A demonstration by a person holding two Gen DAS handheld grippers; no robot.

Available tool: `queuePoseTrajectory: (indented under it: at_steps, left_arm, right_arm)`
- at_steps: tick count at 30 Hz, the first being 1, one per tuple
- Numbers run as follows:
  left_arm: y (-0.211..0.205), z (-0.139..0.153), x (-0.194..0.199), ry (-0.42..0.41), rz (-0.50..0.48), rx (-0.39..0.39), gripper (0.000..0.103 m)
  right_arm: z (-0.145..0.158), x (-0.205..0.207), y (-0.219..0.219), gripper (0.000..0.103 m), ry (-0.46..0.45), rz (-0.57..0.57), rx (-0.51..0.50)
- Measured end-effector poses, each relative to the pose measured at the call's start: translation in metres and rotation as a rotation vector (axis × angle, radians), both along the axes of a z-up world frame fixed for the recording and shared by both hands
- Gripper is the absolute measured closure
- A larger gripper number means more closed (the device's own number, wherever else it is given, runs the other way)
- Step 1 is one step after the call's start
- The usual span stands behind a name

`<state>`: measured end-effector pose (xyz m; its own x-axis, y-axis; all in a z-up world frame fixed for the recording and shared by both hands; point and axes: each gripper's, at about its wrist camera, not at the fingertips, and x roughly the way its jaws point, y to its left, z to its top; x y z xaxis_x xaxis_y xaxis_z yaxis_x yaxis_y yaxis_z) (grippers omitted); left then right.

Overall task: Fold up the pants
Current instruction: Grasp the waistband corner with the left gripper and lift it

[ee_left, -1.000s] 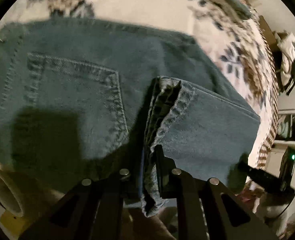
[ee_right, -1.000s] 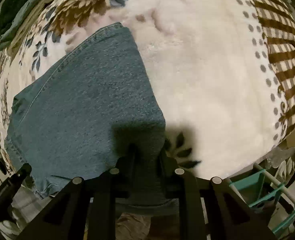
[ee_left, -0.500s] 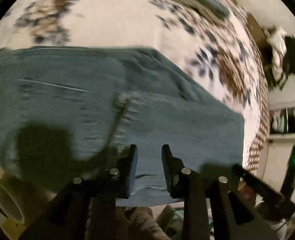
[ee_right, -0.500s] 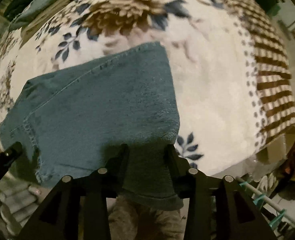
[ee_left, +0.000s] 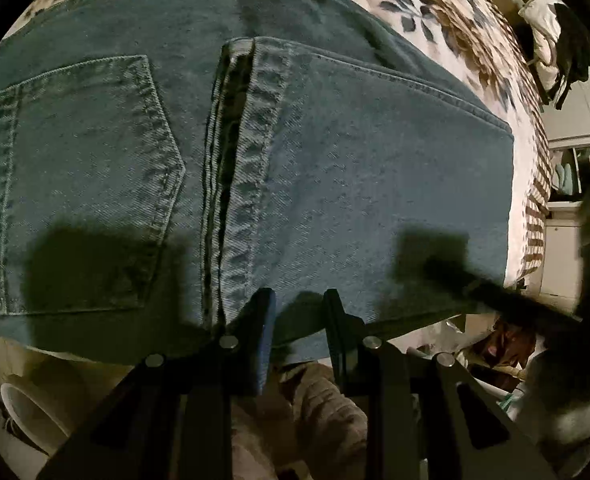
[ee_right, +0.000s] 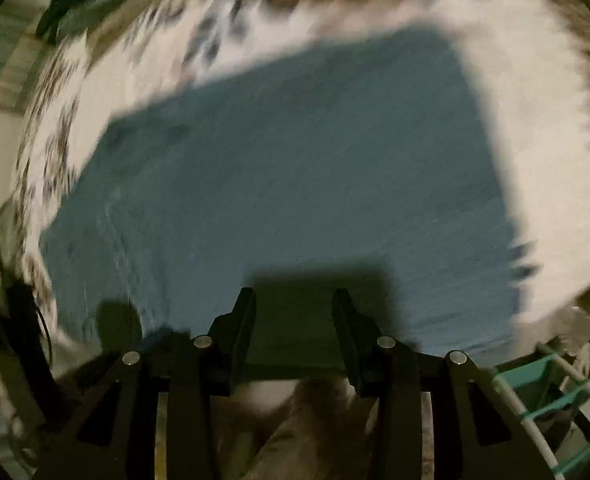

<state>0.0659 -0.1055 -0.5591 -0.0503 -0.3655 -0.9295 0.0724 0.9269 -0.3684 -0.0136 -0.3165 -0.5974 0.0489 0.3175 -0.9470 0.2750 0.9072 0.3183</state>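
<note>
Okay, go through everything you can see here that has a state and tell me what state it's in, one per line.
jeans: folded, lying flat on the floral blanket, leg hems laid over the seat beside the back pocket
left gripper: open, holding nothing, at the jeans' near edge
right gripper: open, holding nothing; view is motion-blurred
</note>
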Motion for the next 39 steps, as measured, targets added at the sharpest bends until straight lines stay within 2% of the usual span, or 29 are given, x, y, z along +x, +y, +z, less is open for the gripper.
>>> queuePoseTrajectory:
  at_steps: [1, 3, 5, 6, 9, 14, 15, 17, 18, 19, 20, 21, 22, 24, 26, 29, 31, 33, 36, 39]
  left_arm:
    - [0.002, 0.000, 0.000, 0.004, 0.003, -0.005, 0.081]
    - [0.010, 0.001, 0.000, 0.004, 0.007, -0.016, 0.081]
    - [0.014, 0.003, -0.001, 0.002, 0.014, -0.025, 0.081]
    - [0.018, 0.002, -0.001, 0.002, 0.017, -0.026, 0.081]
    - [0.022, 0.002, -0.004, -0.005, 0.033, -0.029, 0.081]
    - [0.014, -0.002, 0.003, -0.021, 0.051, -0.020, 0.079]
    - [0.012, 0.000, 0.004, -0.025, 0.056, -0.029, 0.073]
    - [0.012, 0.004, 0.004, -0.029, 0.071, -0.053, 0.060]
    - [0.012, 0.009, 0.004, -0.033, 0.081, -0.057, 0.057]
    - [0.014, 0.015, 0.004, -0.042, 0.097, -0.050, 0.055]
    - [0.018, 0.022, 0.003, -0.052, 0.120, -0.056, 0.052]
    - [0.026, 0.030, 0.001, -0.063, 0.153, -0.059, 0.048]
    - [0.039, 0.040, -0.002, -0.080, 0.209, -0.063, 0.048]
    - [0.072, 0.055, -0.008, -0.118, 0.324, -0.065, 0.048]
    - [0.117, 0.062, -0.017, -0.142, 0.480, -0.054, 0.048]
    - [0.200, 0.046, -0.037, -0.106, 0.803, -0.054, 0.048]
    - [0.239, 0.023, -0.047, -0.066, 0.960, -0.076, 0.048]
    - [0.264, 0.002, -0.052, -0.050, 1.072, -0.086, 0.048]
    - [0.285, -0.024, -0.043, -0.052, 1.168, -0.139, 0.048]
    - [0.288, -0.030, -0.023, -0.103, 1.162, -0.148, 0.048]
  right_arm:
    - [-0.011, -0.003, 0.007, 0.061, 0.035, 0.027, -0.003]
    - [-0.011, -0.009, 0.013, 0.061, 0.006, 0.072, -0.028]
    - [-0.010, -0.013, 0.016, 0.063, 0.019, 0.141, -0.036]
    - [-0.010, -0.017, 0.014, 0.063, 0.024, 0.149, -0.033]
    - [-0.016, -0.019, 0.011, 0.073, 0.046, 0.165, -0.042]
    - [-0.022, -0.006, 0.009, 0.072, 0.084, 0.162, -0.054]
    - [-0.021, -0.004, 0.009, 0.070, 0.088, 0.162, -0.054]
    - [-0.017, -0.003, 0.010, 0.064, 0.096, 0.159, -0.056]
    - [-0.013, 0.000, 0.016, 0.048, 0.093, 0.156, -0.050]
    - [-0.008, 0.001, 0.016, 0.023, 0.083, 0.151, -0.050]
    - [-0.001, 0.002, 0.016, 0.017, 0.067, 0.150, -0.058]
    - [0.004, 0.003, 0.017, 0.010, 0.047, 0.147, -0.073]
    - [0.012, 0.005, 0.017, 0.008, 0.025, 0.149, -0.086]
    - [0.026, 0.009, 0.020, 0.008, -0.006, 0.156, -0.116]
    - [0.037, 0.018, 0.022, 0.008, -0.026, 0.161, -0.135]
    - [0.047, 0.028, 0.030, 0.008, -0.041, 0.176, -0.153]
    - [0.048, 0.033, 0.039, 0.008, -0.042, 0.183, -0.156]
    - [0.046, 0.035, 0.047, 0.008, -0.038, 0.182, -0.150]
    - [0.046, 0.042, 0.056, 0.008, -0.034, 0.177, -0.132]
    - [0.042, 0.047, 0.067, 0.008, -0.041, 0.170, -0.139]
